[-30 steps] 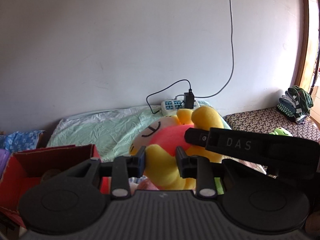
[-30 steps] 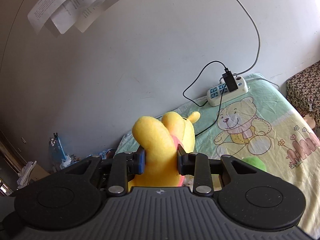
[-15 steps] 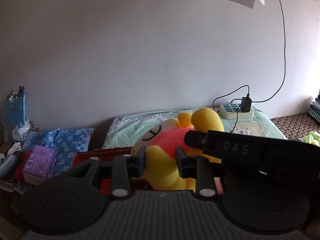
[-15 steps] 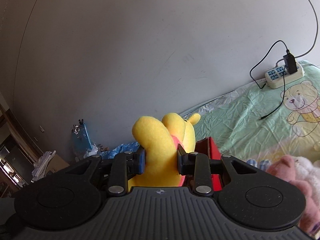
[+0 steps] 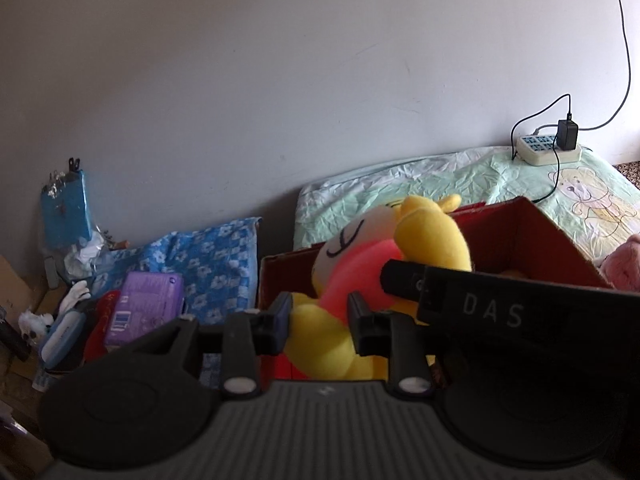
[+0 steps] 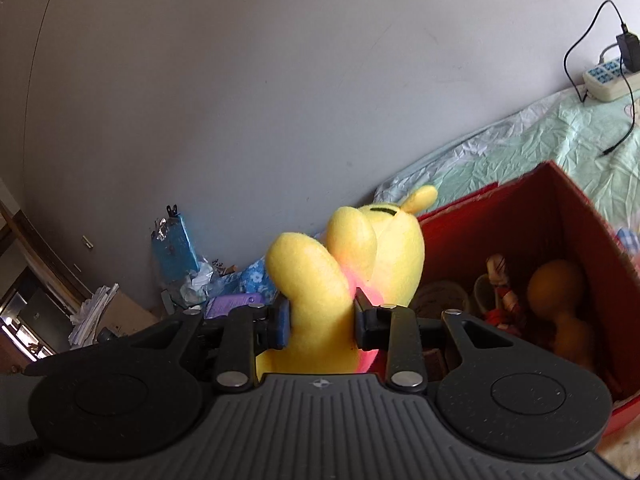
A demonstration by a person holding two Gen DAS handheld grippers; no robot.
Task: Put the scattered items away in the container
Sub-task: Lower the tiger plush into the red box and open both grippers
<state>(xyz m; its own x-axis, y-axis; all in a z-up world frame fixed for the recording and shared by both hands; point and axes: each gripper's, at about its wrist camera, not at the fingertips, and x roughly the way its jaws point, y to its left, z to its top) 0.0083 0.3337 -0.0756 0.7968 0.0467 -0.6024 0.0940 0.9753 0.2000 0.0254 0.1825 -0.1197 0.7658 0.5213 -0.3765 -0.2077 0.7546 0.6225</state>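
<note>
A yellow plush bear [image 5: 428,236] in a red-pink shirt hangs over the open red cardboard box [image 5: 536,236]. My left gripper [image 5: 320,322] is shut on one yellow limb of it. My right gripper [image 6: 322,320] is shut on another yellow limb [image 6: 308,276], and its black body crosses the left wrist view from the right. In the right wrist view the bear [image 6: 384,240] is above the left edge of the box [image 6: 560,216], which holds an orange toy [image 6: 556,292] and other small toys.
The box sits on a green bear-print bedsheet [image 5: 440,176] with a power strip and charger [image 5: 548,148] at the wall. A pink plush [image 5: 624,268] lies right of the box. Left of the bed are a blue floral cloth [image 5: 208,256], a purple pack [image 5: 148,304] and clutter.
Both grippers have carried the bear to the left and down, from over the bed to over the red box. The box's inside has come into the right wrist view.
</note>
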